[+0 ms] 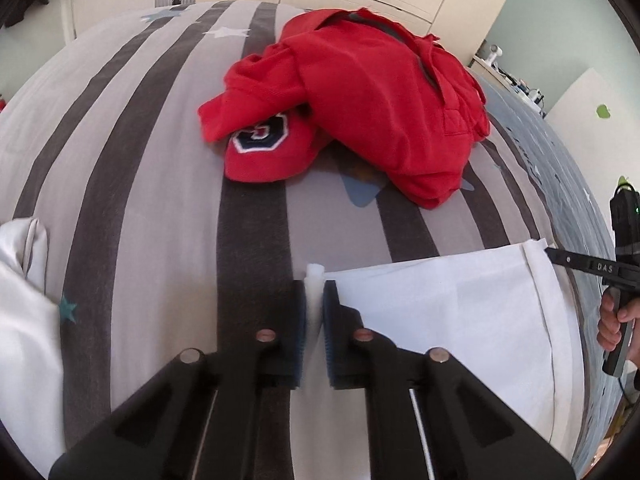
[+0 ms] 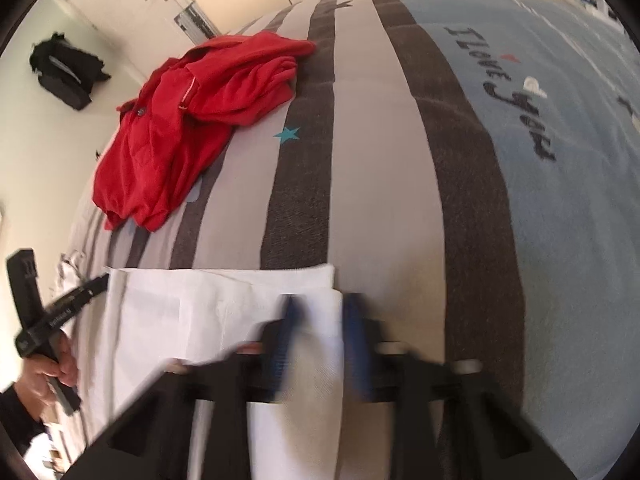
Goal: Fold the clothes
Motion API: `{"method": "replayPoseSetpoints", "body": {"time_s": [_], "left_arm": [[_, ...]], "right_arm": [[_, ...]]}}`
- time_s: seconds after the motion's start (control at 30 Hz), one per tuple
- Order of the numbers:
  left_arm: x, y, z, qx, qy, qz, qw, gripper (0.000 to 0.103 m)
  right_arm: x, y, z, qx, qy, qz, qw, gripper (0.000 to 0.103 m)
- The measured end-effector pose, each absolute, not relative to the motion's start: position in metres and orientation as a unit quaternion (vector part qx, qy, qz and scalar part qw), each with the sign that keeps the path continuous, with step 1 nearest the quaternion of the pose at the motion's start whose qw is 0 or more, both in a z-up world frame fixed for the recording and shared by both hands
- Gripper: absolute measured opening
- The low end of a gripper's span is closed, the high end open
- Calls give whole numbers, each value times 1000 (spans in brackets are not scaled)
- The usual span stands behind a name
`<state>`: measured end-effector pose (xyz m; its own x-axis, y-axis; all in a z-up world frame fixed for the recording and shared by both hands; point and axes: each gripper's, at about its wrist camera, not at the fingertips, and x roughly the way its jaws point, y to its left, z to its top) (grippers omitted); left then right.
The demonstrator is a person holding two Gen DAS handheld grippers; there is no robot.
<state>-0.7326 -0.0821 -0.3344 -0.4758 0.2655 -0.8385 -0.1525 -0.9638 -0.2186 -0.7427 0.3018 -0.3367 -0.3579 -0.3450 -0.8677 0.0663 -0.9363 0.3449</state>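
Observation:
A white folded garment [image 1: 460,308] lies flat on the striped bed cover [image 1: 160,200]. In the left wrist view my left gripper [image 1: 315,292] is shut on the garment's near left corner, with white cloth pinched between the blue pads. The right gripper's tip [image 1: 554,254] touches the garment's far right corner there. In the right wrist view the white garment [image 2: 180,320] spreads to the left, and my right gripper [image 2: 320,304], blurred, has the cloth's right edge between its blue fingers [image 2: 290,320]. The left gripper [image 2: 96,282] shows at the opposite corner.
A heap of red clothes [image 1: 360,100] with a navy letter patch lies farther back on the bed; it also shows as the red clothes [image 2: 180,120]. Another white cloth [image 1: 24,320] sits at the left edge. A light blue blanket [image 2: 560,160] with writing covers the right side.

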Motion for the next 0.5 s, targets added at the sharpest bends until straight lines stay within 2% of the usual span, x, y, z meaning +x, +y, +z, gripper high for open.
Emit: {"method": "replayPoseSetpoints", "body": {"time_s": [0.3,0.5], "left_arm": [[-707,-79,-281,-438,-51,888,130,5],[-636,-87,-224,-377,-47,913,149,5]], "right_arm": [[-717,291,-279,487,-102,-858,130,4],[-663,286,-220,424,-89,-887,157,4]]}}
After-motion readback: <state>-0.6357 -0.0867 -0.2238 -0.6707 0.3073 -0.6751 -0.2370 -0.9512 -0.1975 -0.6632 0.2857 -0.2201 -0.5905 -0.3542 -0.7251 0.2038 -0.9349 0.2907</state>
